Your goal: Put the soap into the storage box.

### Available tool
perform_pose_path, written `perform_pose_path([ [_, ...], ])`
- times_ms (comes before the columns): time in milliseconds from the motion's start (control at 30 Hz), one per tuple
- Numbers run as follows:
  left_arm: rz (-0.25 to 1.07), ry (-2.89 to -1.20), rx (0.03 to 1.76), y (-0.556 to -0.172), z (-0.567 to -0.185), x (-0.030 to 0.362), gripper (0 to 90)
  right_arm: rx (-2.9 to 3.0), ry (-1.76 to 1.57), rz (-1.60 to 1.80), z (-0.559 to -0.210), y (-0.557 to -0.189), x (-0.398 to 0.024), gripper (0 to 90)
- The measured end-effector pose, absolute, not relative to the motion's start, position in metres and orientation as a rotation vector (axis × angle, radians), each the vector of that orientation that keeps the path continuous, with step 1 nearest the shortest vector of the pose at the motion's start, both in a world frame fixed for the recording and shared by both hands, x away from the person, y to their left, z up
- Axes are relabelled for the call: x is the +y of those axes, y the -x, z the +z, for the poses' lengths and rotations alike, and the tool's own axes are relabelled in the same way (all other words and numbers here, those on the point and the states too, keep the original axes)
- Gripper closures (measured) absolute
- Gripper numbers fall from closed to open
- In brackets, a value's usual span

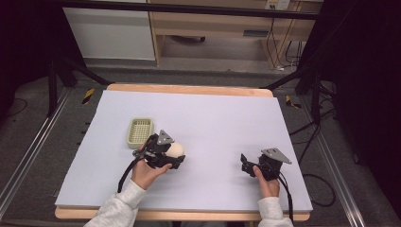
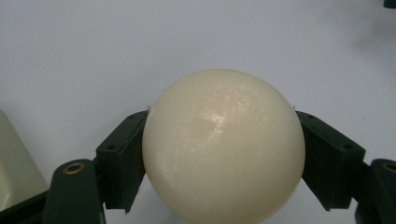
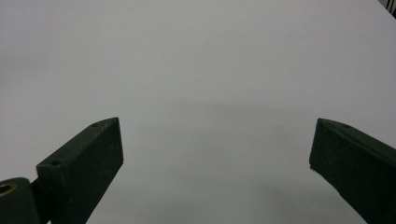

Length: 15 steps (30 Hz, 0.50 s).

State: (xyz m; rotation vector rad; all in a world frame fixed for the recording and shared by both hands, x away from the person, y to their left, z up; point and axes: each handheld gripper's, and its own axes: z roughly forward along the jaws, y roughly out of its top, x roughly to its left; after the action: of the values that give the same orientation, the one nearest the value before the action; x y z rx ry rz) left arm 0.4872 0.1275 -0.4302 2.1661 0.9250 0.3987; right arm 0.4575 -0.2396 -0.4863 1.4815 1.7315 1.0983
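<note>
A smooth cream-white ball (image 2: 223, 147) sits between the two black jaws of my left gripper (image 2: 223, 154), and both pads press on its sides. In the high view the same ball (image 1: 177, 150) shows at the tip of the left gripper (image 1: 177, 156), just right of a pale green basket (image 1: 140, 132). My right gripper (image 1: 246, 164) rests at the right of the table, jaws spread wide. In the right gripper view the right gripper (image 3: 215, 158) has nothing between its jaws, just the bare grey mat.
A light grey mat (image 1: 213, 118) covers the wooden table. A corner of the green basket (image 2: 14, 163) shows at the left edge of the left gripper view. Dark floor, cables and stand legs surround the table.
</note>
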Motion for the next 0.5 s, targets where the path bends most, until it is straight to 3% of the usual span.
perform_pose_path([
  [500, 0.423, -2.129, 0.979, -0.495, -0.427, 0.148, 24.1, 1.729, -1.478, 1.091, -0.486, -0.457, -0.238, 3.2],
])
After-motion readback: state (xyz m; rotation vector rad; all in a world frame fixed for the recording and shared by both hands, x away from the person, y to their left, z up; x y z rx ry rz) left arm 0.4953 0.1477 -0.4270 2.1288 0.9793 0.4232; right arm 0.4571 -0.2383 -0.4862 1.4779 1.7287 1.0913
